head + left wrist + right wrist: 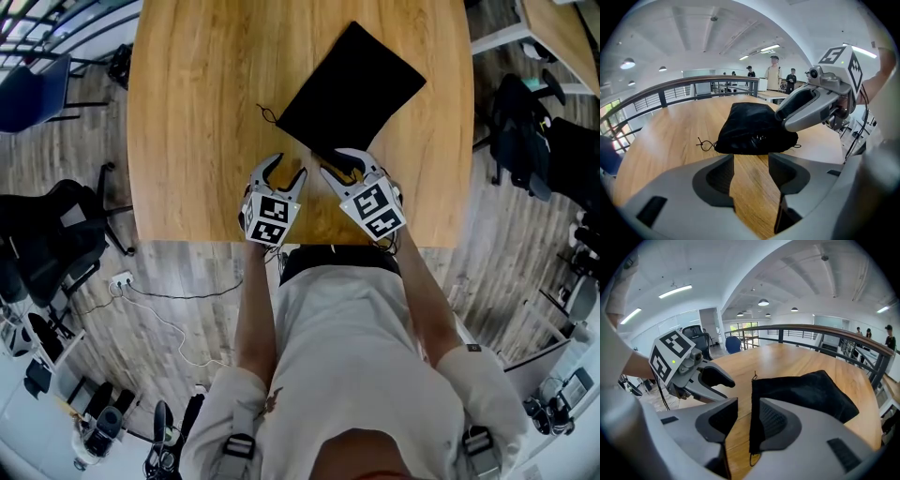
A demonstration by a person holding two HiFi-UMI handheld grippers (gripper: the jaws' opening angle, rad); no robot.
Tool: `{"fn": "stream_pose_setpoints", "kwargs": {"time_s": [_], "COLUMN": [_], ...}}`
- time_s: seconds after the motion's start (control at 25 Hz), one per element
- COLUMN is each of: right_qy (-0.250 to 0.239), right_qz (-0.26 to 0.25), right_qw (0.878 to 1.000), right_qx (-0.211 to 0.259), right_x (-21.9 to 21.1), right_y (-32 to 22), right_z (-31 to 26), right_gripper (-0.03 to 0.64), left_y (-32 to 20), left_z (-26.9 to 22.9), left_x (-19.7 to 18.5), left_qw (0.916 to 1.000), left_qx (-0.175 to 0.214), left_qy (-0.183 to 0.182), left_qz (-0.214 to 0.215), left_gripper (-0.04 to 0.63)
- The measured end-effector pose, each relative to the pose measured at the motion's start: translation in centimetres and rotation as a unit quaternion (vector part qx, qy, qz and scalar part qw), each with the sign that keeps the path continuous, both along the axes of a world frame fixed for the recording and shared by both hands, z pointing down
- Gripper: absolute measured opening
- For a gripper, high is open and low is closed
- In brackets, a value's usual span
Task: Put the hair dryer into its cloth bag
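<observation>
Nearest the person, both tools hang over the near edge of the light wooden table (197, 94). The left gripper (286, 169) is released. In the left gripper view its jaws stand apart with only bare wood between them, so it holds nothing.

Just beside it, the right gripper (345, 167) is also released. In the right gripper view its jaws are spread. The hem of the flat black cloth bag (352, 89) runs through the gap close to one pad, but neither pad presses on it.

The bag lies diagonally on the table just beyond the grippers, its near corner at the right gripper's tips. A thin dark drawstring (267, 114) trails from its left corner.

No hair dryer lies out on the table. In the left gripper view the bag (754, 129) rises as a rounded mound. The dryer is therefore probably inside already, though the cloth hides it.

The step in hand looks like letting go of the mouth. To do it well, the right gripper should back straight out along the hem so that neither jaw snags the cloth and pulls the mouth open. The left gripper should stay clear of the drawstring (707, 144) unless it is meant to cinch it. If so, it should pinch the cord itself, not the cloth.
</observation>
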State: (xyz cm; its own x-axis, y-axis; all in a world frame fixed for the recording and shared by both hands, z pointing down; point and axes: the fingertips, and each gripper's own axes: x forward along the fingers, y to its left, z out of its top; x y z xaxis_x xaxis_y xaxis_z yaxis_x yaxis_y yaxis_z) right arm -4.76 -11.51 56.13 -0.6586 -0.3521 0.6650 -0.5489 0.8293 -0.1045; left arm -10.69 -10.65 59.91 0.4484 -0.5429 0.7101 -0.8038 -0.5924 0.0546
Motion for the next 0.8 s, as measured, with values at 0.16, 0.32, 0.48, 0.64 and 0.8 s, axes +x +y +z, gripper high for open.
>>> {"fn": "stream_pose_setpoints", "kwargs": {"time_s": [0.16,0.32,0.48,0.64,0.8], "right_qy": [-0.002,-0.004,-0.007,-0.017,-0.025], "right_qz": [0.006,0.01,0.018,0.042,0.064], "right_qw": [1.0,1.0,0.999,0.997,0.993], "right_qx": [0.008,0.02,0.039,0.07,0.092], "right_x": [0.0,-0.1,0.2,0.9,1.9], "right_y": [0.3,0.5,0.4,-0.2,-0.4], "right_z": [-0.8,-1.9,-3.5,-5.8,-7.9], "right_gripper": [0.153,0.15,0.124,0.067,0.027], "left_y": [0.0,-0.1,-0.5,-1.1,-1.1], "left_z": [-2.0,-4.3,-6.7,-9.7,-11.9], "left_x": [-0.4,-0.7,-1.1,-1.1,-1.1], "left_qw": [0.9997,0.9989,0.9975,0.9942,0.991], "left_qx": [0.015,0.032,0.06,0.093,0.117], "left_qy": [0.015,0.031,0.034,0.051,0.061], "left_qz": [-0.01,-0.015,-0.016,-0.018,-0.023], "left_gripper": [0.235,0.231,0.182,0.093,0.03]}}
